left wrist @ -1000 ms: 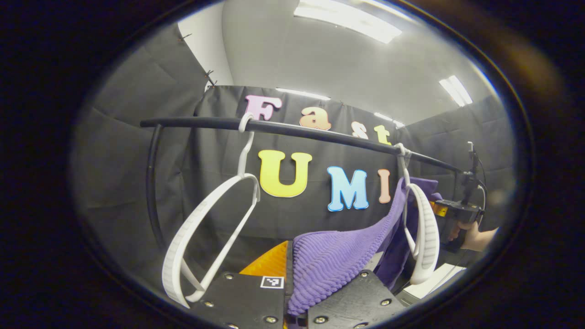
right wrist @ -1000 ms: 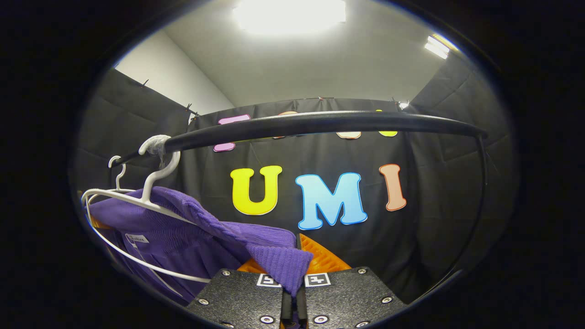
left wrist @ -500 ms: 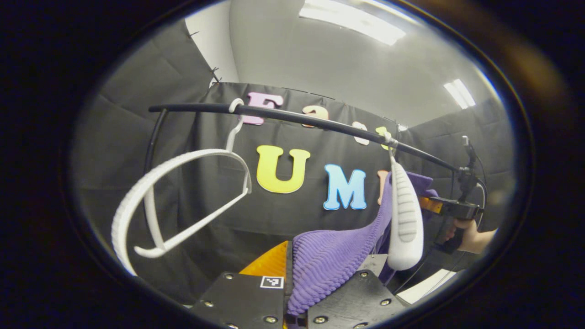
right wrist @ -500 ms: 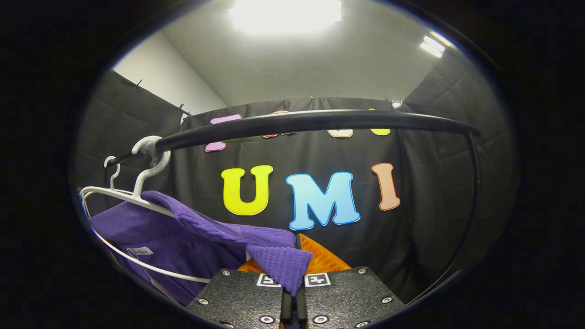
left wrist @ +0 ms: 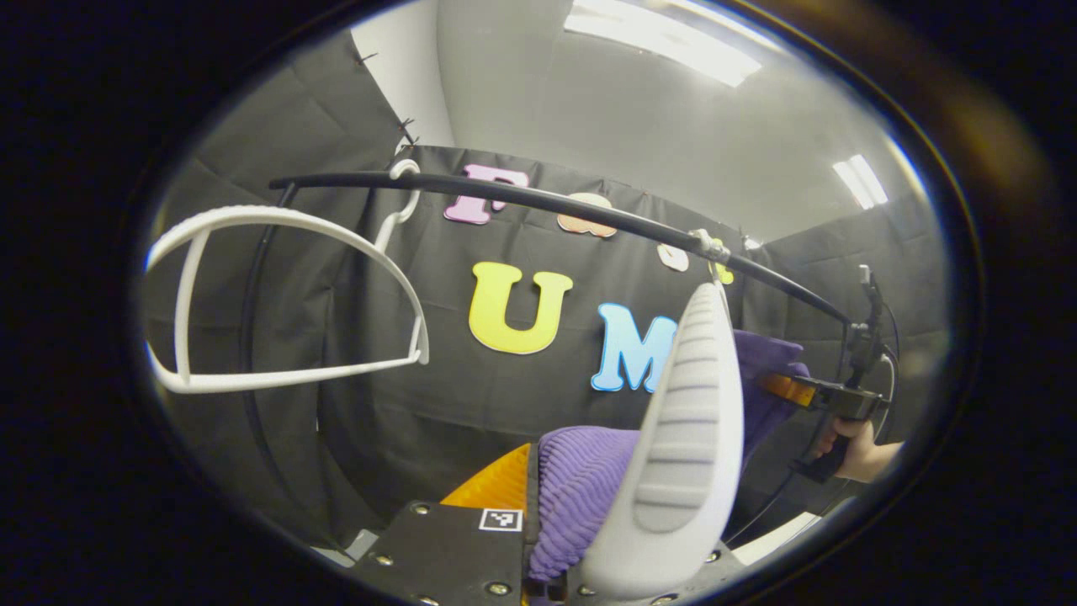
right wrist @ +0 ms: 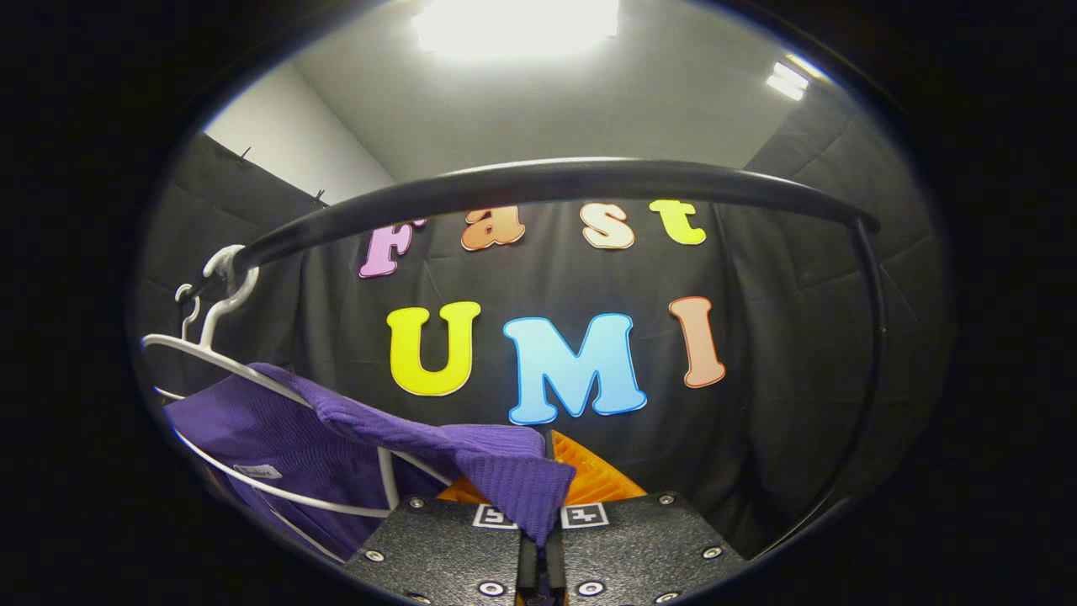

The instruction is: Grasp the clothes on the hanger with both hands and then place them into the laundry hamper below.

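Note:
A purple ribbed garment [left wrist: 580, 488] hangs from a white hanger [left wrist: 686, 446] on the black rail [left wrist: 538, 202]. My left gripper [left wrist: 538, 581] is shut on one edge of the garment, with the hanger's broad arm right in front of the camera. In the right gripper view the same garment [right wrist: 336, 429] drapes over its white hanger [right wrist: 219, 362] at the left, and my right gripper [right wrist: 538, 572] is shut on a fold of it. The right gripper [left wrist: 820, 396], held by a hand [left wrist: 862, 450], also shows far right in the left gripper view.
A second, bare white hanger [left wrist: 278, 303] hangs tilted up from the rail's left end. The rail [right wrist: 547, 185] bends down into a black upright [right wrist: 871, 337] at the right. Black cloth walls close in the booth behind.
The left gripper has drawn its edge of the garment along; the garment's hanger has swung close to the camera and the bare hanger has swung up. The right gripper has dropped slightly below the rail.

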`<state>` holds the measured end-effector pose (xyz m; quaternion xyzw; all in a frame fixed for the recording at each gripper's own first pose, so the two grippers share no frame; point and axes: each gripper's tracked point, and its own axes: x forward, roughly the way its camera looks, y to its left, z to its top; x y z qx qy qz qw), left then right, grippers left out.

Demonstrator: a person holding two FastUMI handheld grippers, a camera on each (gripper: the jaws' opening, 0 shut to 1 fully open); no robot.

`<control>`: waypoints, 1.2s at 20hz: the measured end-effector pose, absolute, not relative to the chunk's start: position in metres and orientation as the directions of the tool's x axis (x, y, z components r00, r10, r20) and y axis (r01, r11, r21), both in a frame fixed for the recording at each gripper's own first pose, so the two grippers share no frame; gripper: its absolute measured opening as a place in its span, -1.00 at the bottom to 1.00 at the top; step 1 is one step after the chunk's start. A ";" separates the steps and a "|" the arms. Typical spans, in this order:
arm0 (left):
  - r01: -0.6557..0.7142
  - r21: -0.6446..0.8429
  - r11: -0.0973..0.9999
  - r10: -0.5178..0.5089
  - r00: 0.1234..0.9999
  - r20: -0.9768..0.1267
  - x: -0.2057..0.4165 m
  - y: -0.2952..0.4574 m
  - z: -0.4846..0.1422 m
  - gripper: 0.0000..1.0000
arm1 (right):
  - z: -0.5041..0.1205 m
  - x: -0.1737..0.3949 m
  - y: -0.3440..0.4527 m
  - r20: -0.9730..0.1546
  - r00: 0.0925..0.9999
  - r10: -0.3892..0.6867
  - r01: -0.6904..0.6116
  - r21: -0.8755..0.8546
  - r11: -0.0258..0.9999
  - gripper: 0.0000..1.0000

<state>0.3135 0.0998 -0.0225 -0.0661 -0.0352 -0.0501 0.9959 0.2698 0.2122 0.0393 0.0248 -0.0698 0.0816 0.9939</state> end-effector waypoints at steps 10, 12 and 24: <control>0.047 -0.195 0.980 -0.033 0.997 0.072 0.328 0.075 -0.036 -1.00 | 0.036 0.273 0.199 0.132 0.978 0.163 -0.161 -0.027 0.987 -0.89; 0.026 -0.206 0.978 -0.013 0.998 0.062 0.331 0.074 -0.041 -1.00 | 0.035 0.274 0.198 0.132 0.977 0.167 -0.164 -0.032 0.986 -0.91; 0.019 -0.190 0.982 -0.011 0.999 0.043 0.353 0.021 -0.054 -1.00 | 0.021 0.269 0.188 0.076 0.988 0.134 -0.135 0.003 0.991 -0.91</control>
